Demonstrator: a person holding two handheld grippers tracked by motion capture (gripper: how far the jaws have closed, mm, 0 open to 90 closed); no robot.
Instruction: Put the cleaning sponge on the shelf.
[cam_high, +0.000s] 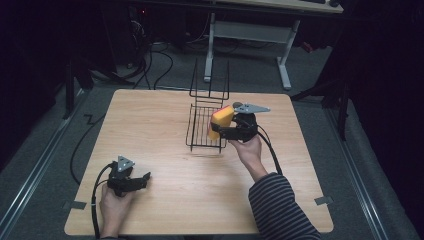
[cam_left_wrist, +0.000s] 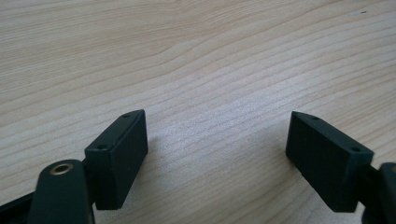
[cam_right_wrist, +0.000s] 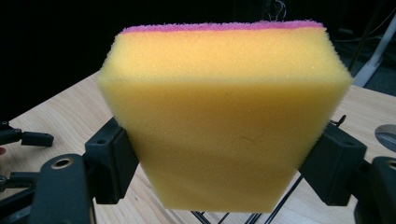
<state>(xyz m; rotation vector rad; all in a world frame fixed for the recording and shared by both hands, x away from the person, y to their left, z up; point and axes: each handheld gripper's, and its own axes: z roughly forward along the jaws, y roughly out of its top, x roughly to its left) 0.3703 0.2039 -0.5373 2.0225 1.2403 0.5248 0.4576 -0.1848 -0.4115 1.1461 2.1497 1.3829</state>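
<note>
Tongs first: the right tongs (cam_high: 220, 129) are clamped on a yellow sponge (cam_high: 220, 120), and the left tongs (cam_high: 146, 177) stand open with nothing between the jaws.

Going by size, the wooden surface (cam_high: 165, 130) carries everything. On its far middle stands a black wire rack (cam_high: 200, 127), with a tall wire back rising at its far end and a flat gridded bed in front.

The sponge is held above the right edge of that rack, tilted, and off the surface. In the right gripper view the sponge (cam_right_wrist: 224, 112) sits squeezed at its sides between the two black pads, its yellow face toward the camera and a thin pink layer along its top edge; rack wires show just beneath it.

A hand (cam_high: 248, 150) in a striped sleeve (cam_high: 277, 205) holds the right tongs from the near side.

At the near left corner the other hand (cam_high: 114, 207) rests the left tongs on the surface, well apart from the rack. In the left gripper view the pads (cam_left_wrist: 119, 156) are spread wide over bare wood grain.
</note>
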